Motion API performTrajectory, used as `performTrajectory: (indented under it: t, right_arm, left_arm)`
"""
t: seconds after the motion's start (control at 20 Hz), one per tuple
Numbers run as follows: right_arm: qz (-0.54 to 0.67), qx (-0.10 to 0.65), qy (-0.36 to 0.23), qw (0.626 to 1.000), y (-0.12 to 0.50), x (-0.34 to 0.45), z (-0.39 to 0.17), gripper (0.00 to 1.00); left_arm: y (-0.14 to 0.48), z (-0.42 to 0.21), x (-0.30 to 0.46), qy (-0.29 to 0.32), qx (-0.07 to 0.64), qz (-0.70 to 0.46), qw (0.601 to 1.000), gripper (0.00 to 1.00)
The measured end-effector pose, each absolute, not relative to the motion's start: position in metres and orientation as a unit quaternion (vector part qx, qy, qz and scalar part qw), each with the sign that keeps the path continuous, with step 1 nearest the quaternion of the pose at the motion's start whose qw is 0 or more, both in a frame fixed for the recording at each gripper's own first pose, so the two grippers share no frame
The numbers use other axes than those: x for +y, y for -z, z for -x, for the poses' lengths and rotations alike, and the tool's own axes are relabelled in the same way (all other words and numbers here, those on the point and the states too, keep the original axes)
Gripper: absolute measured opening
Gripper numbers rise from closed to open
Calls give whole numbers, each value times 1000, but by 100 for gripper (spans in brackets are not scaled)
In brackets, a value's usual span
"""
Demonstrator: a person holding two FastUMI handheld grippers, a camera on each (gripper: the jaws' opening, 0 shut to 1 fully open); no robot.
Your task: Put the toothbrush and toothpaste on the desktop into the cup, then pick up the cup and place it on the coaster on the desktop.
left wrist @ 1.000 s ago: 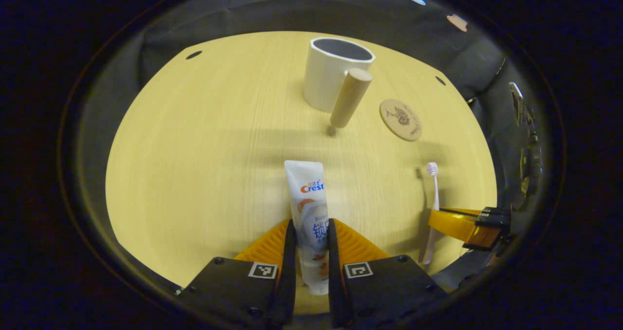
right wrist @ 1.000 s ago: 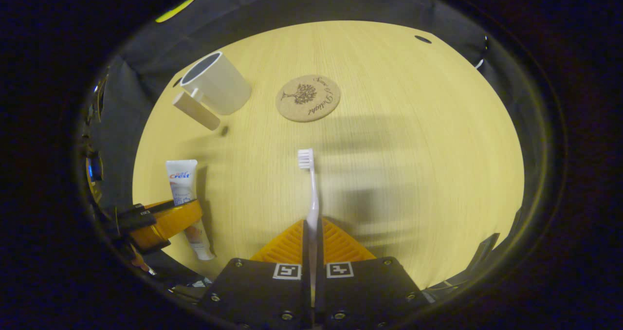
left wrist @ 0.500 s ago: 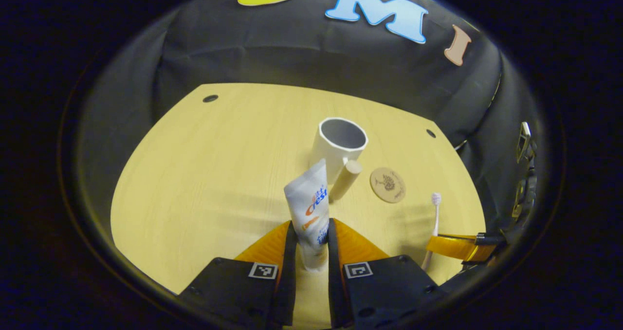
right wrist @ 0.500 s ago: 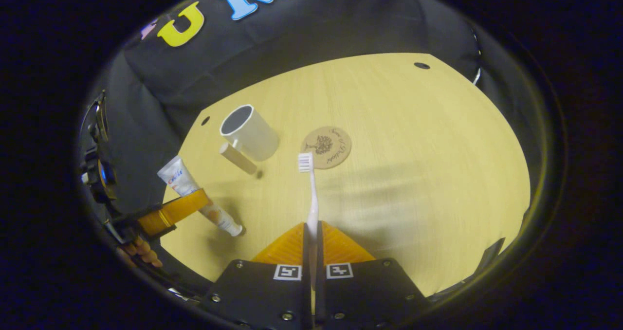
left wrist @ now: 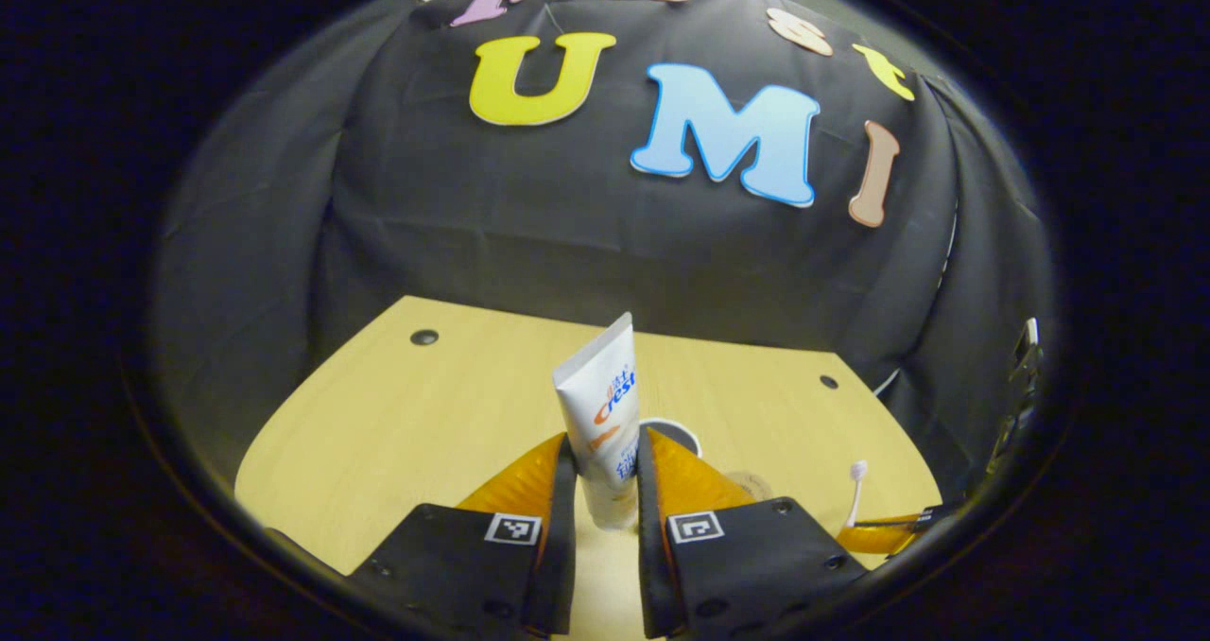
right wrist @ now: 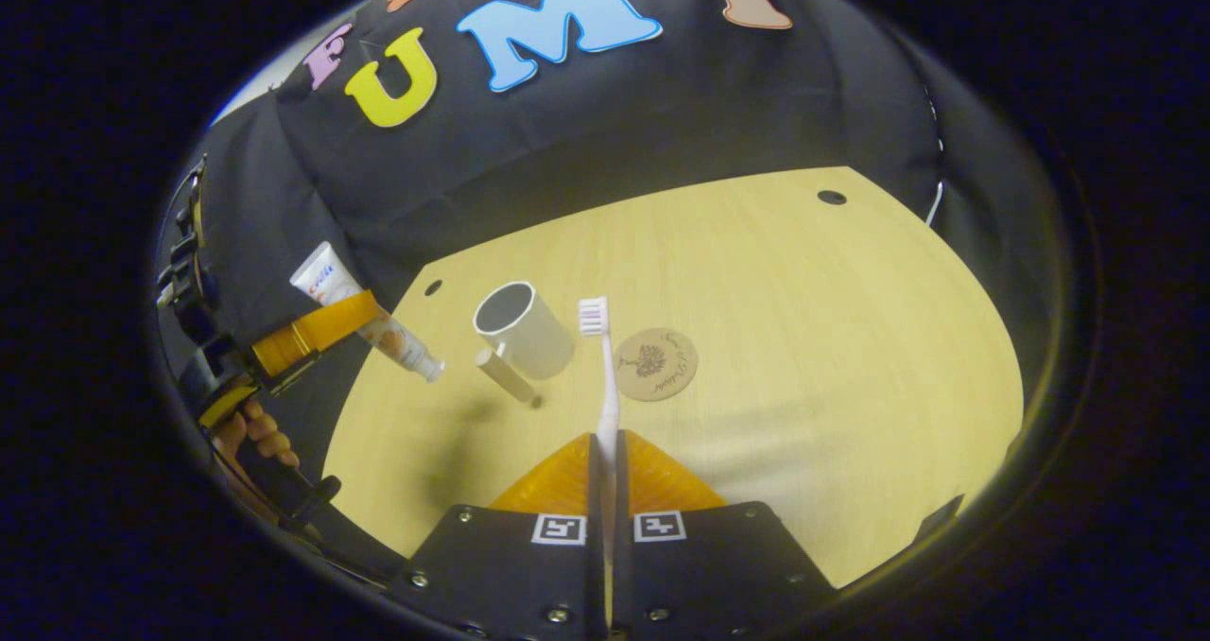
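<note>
My left gripper (left wrist: 605, 452) is shut on the white toothpaste tube (left wrist: 602, 405), which stands up between its orange fingers, lifted off the table. The white cup's rim (left wrist: 673, 428) peeks out just behind the right finger. My right gripper (right wrist: 605, 447) is shut on the white toothbrush (right wrist: 605, 376), bristles pointing forward, held above the table. In the right gripper view the cup (right wrist: 522, 329) with its wooden handle stands upright, the round cork coaster (right wrist: 655, 364) lies just right of it, and the left gripper (right wrist: 317, 324) carries the toothpaste (right wrist: 364, 312) at the far left, above the table's left edge.
The light wooden table (right wrist: 803, 338) has small dark holes near its back corners. A hand (right wrist: 248, 438) holds the left gripper's grip at the far left. The right gripper (left wrist: 889, 532) with the toothbrush (left wrist: 856, 490) appears at the lower right of the left gripper view.
Both grippers have risen off the table with the toothpaste and the toothbrush and tilted up toward the booth wall. The cup and coaster have not moved.
</note>
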State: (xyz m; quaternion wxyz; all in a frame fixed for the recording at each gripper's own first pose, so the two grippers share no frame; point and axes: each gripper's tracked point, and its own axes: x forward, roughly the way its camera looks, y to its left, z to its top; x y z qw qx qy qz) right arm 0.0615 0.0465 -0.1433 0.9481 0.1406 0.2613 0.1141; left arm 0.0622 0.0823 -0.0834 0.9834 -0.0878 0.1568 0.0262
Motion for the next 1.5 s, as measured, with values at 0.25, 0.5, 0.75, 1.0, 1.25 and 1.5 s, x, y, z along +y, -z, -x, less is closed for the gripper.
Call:
performTrajectory:
  t: [0.25,0.5,0.75,1.0,1.25,1.5]
  right_arm:
    - [-150,231,-123,953,126,48,-66,4]
    - [-171,186,-136,958,84,57,-96,4]
    - [-186,138,-154,961,45,72,-131,4]
    - [-174,106,-166,965,22,86,-149,4]
    - [-160,94,-170,968,14,90,-152,4]
    - [-153,90,-172,969,8,92,-154,4]
  left_arm:
    - [42,-95,69,-11,97,103,990,34]
    - [57,-138,52,14,106,102,989,34]
    - [91,-167,40,32,150,106,983,34]
    - [119,-184,37,35,189,93,977,34]
    - [143,-190,36,33,220,101,970,34]
    - [146,-185,29,49,221,117,967,41]
